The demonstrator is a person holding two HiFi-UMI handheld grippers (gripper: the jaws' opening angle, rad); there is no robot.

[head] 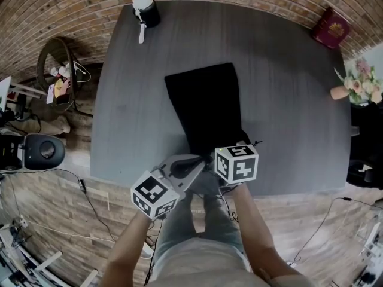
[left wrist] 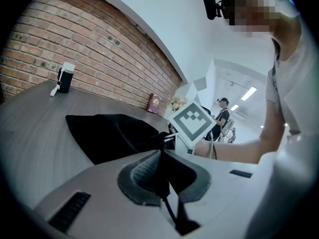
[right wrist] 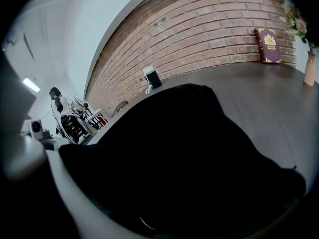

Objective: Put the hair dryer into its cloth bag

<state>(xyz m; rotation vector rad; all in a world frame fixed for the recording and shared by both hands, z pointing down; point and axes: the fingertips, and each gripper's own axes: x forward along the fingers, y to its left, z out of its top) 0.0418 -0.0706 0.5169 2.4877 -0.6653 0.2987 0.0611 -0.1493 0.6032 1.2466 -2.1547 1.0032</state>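
1. Left gripper [left wrist: 160, 156]. Fingers [left wrist: 142, 171] together, clamped on a black fold at the bag's near end. A thin black cord trails down from the pinch. Pads are dark grey with a fine ribbed texture; the body is smooth pale grey plastic.

2. Right gripper [head: 230, 154]. Fingers wide apart. The bag's black cloth fills the gap and lies over them. Only one finger [right wrist: 55, 183] shows, as a pale grey band at the lower left. Whether the pads press the cloth cannot be told.

3. Marker cubes, one per gripper. White faces with black square patterns; no readable text.

4. Bag [head: 206, 106]. Black matte cloth, a long rectangle lying flat mid-desk, running from the centre to the near edge. Its near end is bunched at both grippers. No label visible.

5. Desk [head: 287, 100]. Dark grey top with fine wood-grain streaks and rounded corners.

6. Black-and-white item [head: 145, 9]. Far-left corner of the desk, well apart from the bag. Dark body, white top, white strap-like piece hanging. Whether this is the dryer cannot be told.

7. Book [right wrist: 269, 45]. Maroon cover with a gold emblem, leaning against the brick wall [right wrist: 209, 29]. Lettering too small to read.

8. Flowers [head: 359, 79]. Pink and white, in a tan vase at the desk's right edge.
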